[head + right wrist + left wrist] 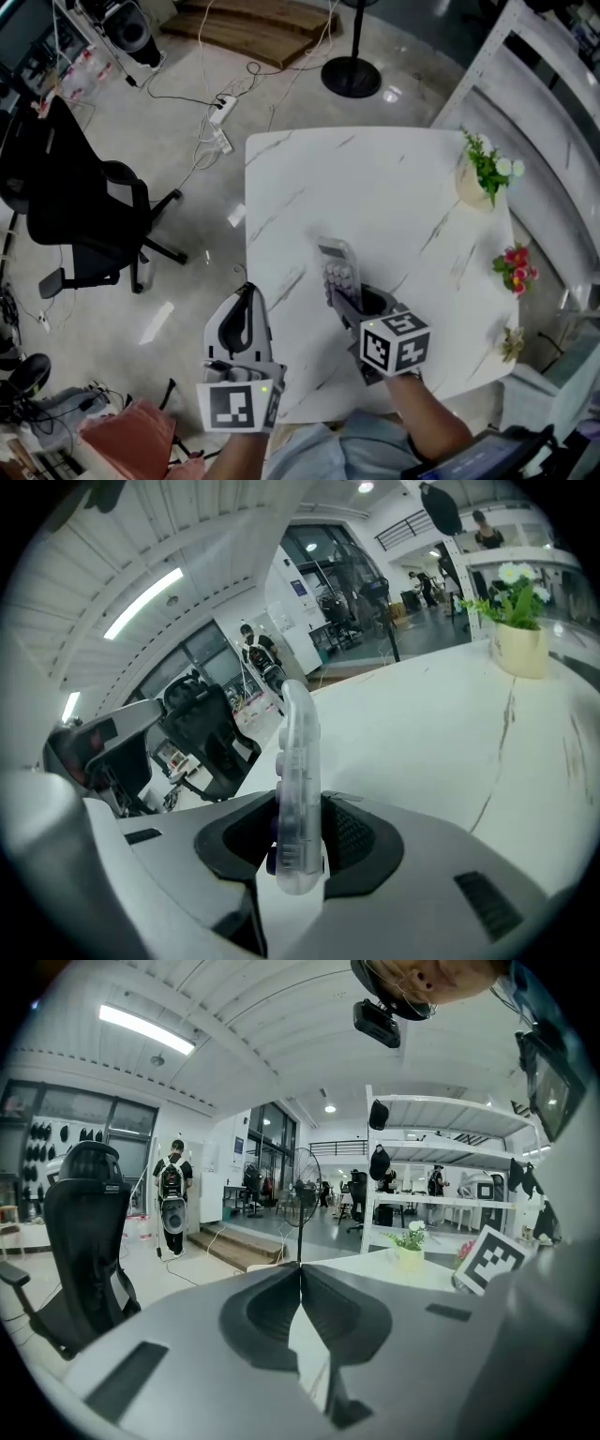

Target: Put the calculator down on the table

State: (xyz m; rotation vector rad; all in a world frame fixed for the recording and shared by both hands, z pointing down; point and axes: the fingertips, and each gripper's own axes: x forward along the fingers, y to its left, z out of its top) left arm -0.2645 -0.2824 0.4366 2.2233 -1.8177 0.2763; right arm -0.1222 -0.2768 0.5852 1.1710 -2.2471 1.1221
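Two pads (354, 841) of the right gripper (300, 847) clamp the near end of the calculator (294, 761). It stands on its long edge between them, clear-cased, with its keys turned to the left and its far end reaching out over the table (441, 724). From the head view the calculator (337, 266) lies over the near half of the white marbled top, about midway between the left and right edges, with the right gripper (345, 298) coming in over the near edge. Whether the calculator touches the top I cannot tell. The left gripper (300, 1283) has its jaws closed tip to tip with nothing between them. It hangs just off the table's left edge by the near left corner (246, 298), over the floor. A pot (473, 184) of white flowers stands near the far right corner, and red flowers (514, 266) sit at the right edge. A black chair (80, 220) stands on the floor well left of the table, and a fan (352, 75) base stands beyond the far edge
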